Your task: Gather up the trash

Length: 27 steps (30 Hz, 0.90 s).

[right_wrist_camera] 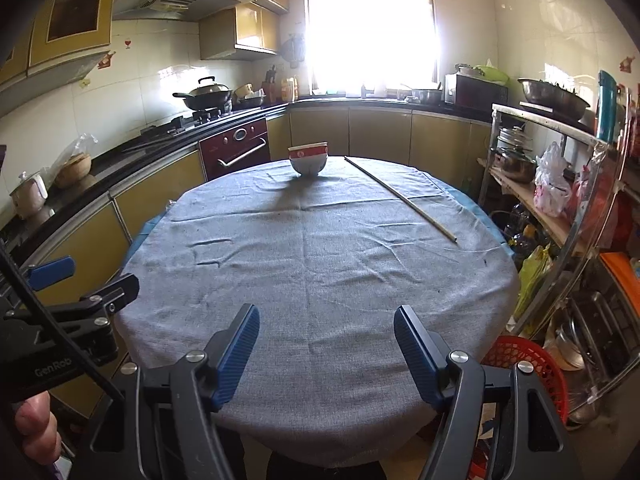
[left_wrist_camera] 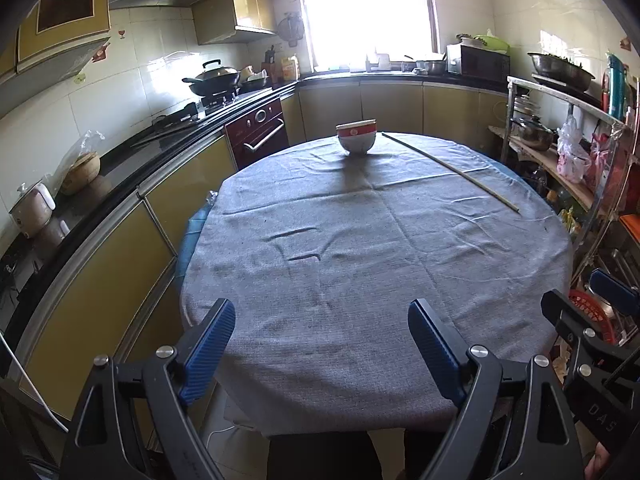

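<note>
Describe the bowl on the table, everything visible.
The bowl stands upright at the far side of the round table, on the grey cloth, near the edge facing the window. It looks like a paper or ceramic bowl: red band with a pale mark round the top, whitish-blue lower body narrowing to a small foot. Its contents cannot be seen. It casts a shadow toward the camera. A long thin stick lies to its right, apart from it. Nothing else touches it.
</note>
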Available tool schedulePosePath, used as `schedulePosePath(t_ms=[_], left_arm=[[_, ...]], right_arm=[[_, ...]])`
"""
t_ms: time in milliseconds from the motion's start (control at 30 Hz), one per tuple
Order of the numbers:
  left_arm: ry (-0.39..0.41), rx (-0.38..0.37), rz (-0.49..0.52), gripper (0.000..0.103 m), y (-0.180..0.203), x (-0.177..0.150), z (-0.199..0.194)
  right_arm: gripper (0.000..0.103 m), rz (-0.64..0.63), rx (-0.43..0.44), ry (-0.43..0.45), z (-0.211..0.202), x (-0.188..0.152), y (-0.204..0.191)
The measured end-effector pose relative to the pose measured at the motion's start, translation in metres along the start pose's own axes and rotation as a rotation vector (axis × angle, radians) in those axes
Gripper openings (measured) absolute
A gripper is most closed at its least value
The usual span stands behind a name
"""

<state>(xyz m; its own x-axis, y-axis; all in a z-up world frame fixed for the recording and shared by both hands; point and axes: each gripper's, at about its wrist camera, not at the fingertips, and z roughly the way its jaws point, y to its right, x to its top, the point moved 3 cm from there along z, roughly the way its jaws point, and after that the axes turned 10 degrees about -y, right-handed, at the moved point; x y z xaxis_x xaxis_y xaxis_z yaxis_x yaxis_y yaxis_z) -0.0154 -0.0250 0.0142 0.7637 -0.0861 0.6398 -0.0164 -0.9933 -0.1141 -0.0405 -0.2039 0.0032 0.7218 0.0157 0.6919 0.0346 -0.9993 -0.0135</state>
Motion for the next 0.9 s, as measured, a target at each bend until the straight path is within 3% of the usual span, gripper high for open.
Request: schedulePosePath(t_ms=[900], left_arm=[[0.018,-0.036,0.006,0.089,0.007,-0.003,-0.013]], right_arm=[[0.073,0.012,-0.039,0.010,-0.028,-0.005,0.003]])
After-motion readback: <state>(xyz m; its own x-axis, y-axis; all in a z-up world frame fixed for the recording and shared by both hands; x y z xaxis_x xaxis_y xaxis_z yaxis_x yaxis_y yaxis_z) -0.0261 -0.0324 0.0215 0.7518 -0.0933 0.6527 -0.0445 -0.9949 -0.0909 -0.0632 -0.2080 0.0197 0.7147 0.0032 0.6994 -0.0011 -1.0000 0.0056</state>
